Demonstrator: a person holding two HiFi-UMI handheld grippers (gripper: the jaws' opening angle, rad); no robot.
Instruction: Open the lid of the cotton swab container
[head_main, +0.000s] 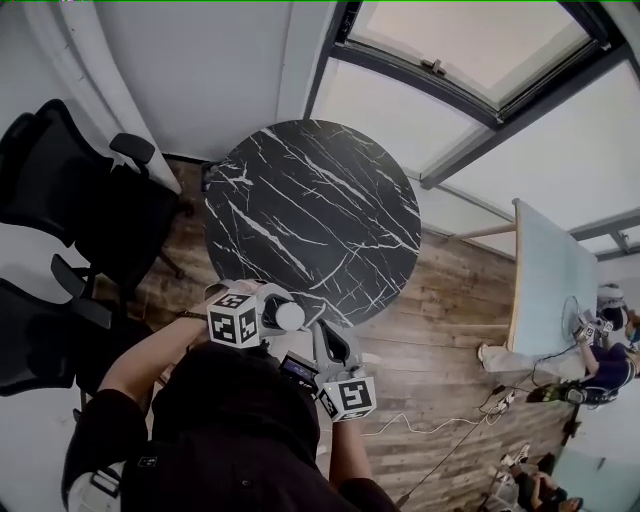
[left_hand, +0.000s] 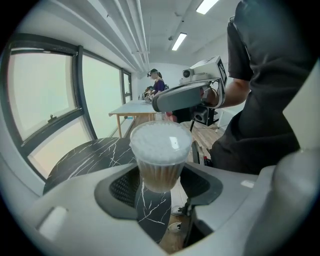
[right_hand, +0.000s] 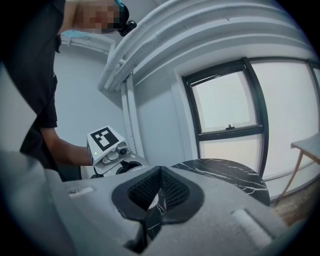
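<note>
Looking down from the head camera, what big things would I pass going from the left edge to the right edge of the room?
black office chairs → round black marble table → pale tabletop → another person at the far right edge

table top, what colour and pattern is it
Black with thin white marble veins. The table shows best in the head view.

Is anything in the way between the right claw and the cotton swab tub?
Nothing visible does: the cotton swab container, clamped in the left gripper, faces the shut right gripper across open air.
</note>
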